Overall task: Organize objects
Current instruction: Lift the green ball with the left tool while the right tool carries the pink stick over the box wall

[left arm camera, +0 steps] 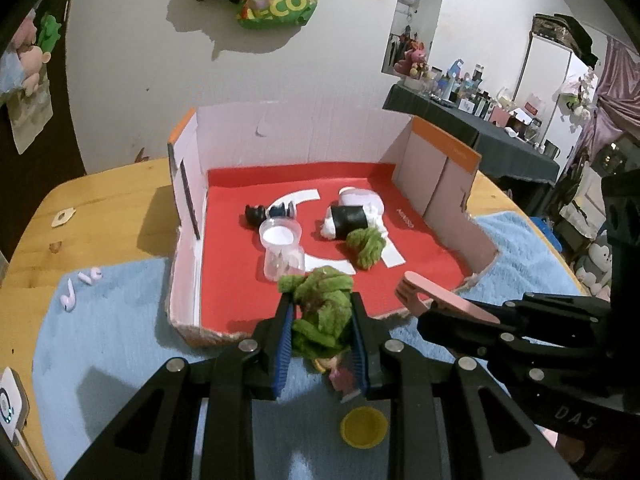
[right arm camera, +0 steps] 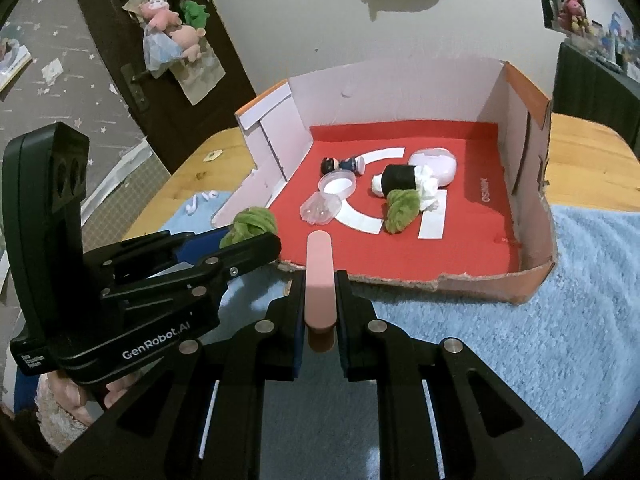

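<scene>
Cardboard box [left arm camera: 444, 184] with a red floor and a torn front edge stands on the wooden worktop [left arm camera: 100, 200], partly over a blue towel [left arm camera: 100, 320].

The left hand-held gripper [left arm camera: 322, 320] is clenched on a green fuzzy bundle [left arm camera: 324, 308], which sits between the blue pads, above the towel and just before the front edge of the box. From the right wrist view this left hand-held gripper [right arm camera: 256, 236] comes in from the left side, with the green bundle [right arm camera: 250, 224] at its tip, near the left front corner of the box [right arm camera: 528, 216].

The right hand-held gripper [right arm camera: 320, 300] is closed tight on a pink clip [right arm camera: 319, 276]. The clip stands upright between the fingers and its top reaches over the front edge of the red floor. In the left wrist view the same clip [left arm camera: 440, 300] points toward the box from the right.

Inside the box lie 1 more green bundle [left arm camera: 366, 246], a black and white roll [left arm camera: 348, 220] touching it, a pale pink case [left arm camera: 360, 198] behind the roll, a clear plastic cup [left arm camera: 280, 252] with its white lid [left arm camera: 280, 234] just beside it, and a small dark figure [left arm camera: 268, 213] lying on its side.

On the towel at the left are 2 white earbuds [left arm camera: 78, 286]. A yellow cap [left arm camera: 364, 426] lies on the towel under the left fingers.
</scene>
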Available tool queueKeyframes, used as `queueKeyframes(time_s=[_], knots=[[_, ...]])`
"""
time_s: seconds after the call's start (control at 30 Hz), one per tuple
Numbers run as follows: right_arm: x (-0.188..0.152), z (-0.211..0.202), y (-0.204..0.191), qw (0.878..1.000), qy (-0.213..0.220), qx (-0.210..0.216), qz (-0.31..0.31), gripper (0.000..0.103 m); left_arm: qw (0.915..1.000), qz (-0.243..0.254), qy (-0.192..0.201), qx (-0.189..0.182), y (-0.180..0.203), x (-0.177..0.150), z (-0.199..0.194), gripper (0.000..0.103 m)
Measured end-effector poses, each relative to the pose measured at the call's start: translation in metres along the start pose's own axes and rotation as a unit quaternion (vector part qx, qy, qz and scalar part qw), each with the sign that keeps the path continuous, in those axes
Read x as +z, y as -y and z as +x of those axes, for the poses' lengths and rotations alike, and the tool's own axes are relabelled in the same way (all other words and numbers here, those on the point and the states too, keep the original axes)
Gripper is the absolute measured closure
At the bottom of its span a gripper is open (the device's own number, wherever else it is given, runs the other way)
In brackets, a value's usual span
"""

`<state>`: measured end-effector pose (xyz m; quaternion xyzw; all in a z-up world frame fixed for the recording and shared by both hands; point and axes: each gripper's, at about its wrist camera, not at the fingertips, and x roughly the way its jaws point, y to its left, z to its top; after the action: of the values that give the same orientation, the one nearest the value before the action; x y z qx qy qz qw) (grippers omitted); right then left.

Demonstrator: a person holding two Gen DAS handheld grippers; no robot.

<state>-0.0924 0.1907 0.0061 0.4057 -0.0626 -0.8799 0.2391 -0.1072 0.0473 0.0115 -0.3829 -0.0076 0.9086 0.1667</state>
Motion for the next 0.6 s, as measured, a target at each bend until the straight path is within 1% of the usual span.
queueKeyframes(time_s=[0.3,0.6], knots=[[0.015,-0.001,0.007,1.0,0.01,-0.012,-0.001,0.09,1.0,0.006,0.002,-0.003,0.004,0.014,0.007,0.076],[0.028,0.007,0.014,1.0,0.01,-0.021,-0.005,0.09,1.0,0.004,-0.009,0.001,0.003,0.023,0.021,0.076]])
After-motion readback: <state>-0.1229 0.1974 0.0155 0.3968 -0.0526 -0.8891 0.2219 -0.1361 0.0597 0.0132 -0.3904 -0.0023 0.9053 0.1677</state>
